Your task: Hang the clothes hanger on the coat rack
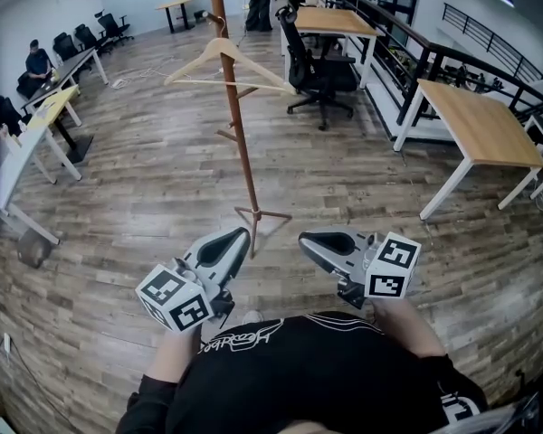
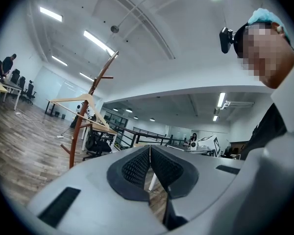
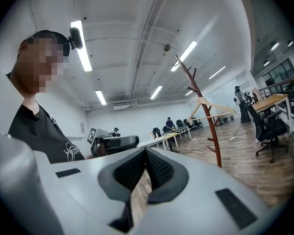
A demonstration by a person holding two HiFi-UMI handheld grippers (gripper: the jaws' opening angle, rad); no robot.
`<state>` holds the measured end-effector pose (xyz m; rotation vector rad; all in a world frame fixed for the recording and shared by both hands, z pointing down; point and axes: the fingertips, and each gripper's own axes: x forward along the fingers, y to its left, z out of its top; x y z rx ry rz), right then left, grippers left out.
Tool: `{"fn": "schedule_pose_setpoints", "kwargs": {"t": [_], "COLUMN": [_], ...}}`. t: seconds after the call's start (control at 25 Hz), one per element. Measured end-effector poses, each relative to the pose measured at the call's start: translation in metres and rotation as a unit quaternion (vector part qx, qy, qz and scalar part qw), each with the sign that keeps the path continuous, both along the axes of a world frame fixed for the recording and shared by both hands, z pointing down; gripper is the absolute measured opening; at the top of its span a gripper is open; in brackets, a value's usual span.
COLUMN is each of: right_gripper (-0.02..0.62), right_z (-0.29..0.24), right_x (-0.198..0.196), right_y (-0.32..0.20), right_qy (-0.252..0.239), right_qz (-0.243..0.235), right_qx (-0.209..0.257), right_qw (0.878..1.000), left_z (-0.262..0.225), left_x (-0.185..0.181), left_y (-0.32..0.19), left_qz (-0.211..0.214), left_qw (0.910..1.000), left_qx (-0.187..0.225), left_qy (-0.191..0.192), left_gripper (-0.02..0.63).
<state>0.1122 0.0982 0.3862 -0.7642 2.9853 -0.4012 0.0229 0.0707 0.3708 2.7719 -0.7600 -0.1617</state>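
Note:
A pale wooden clothes hanger [image 1: 224,63] hangs on the brown coat rack [image 1: 242,152], which stands on the wood floor ahead of me. The hanger [image 2: 78,106] and the rack [image 2: 85,116] also show at the left of the left gripper view, and the hanger [image 3: 209,109] on the rack [image 3: 206,114] at the right of the right gripper view. My left gripper [image 1: 240,236] is held low in front of my body, shut and empty, short of the rack's feet. My right gripper [image 1: 305,239] is beside it, also shut with nothing between its pads. Both point roughly level, toward each other.
Wooden desks [image 1: 484,125] and a black office chair [image 1: 317,70] stand to the right of the rack, with a black railing [image 1: 407,52] behind. White desks [image 1: 18,152] line the left side, where a seated person [image 1: 36,61] works. Another person stands far back.

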Motion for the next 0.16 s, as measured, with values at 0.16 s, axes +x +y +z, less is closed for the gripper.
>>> {"fn": "schedule_pose_setpoints", "kwargs": {"t": [0.16], "right_gripper": [0.038], "right_z": [-0.0053], "right_x": [0.0045], "right_y": [0.009], "right_qy": [0.001], "right_qz": [-0.003], "right_qx": [0.008], "right_qw": [1.0], "left_z": [-0.0025], "left_x": [0.0031], "left_y": [0.0076], "left_qz": [-0.007], "left_qw": [1.0], "left_qx": [-0.003], "left_qy": [0.003], "left_gripper": [0.009]}}
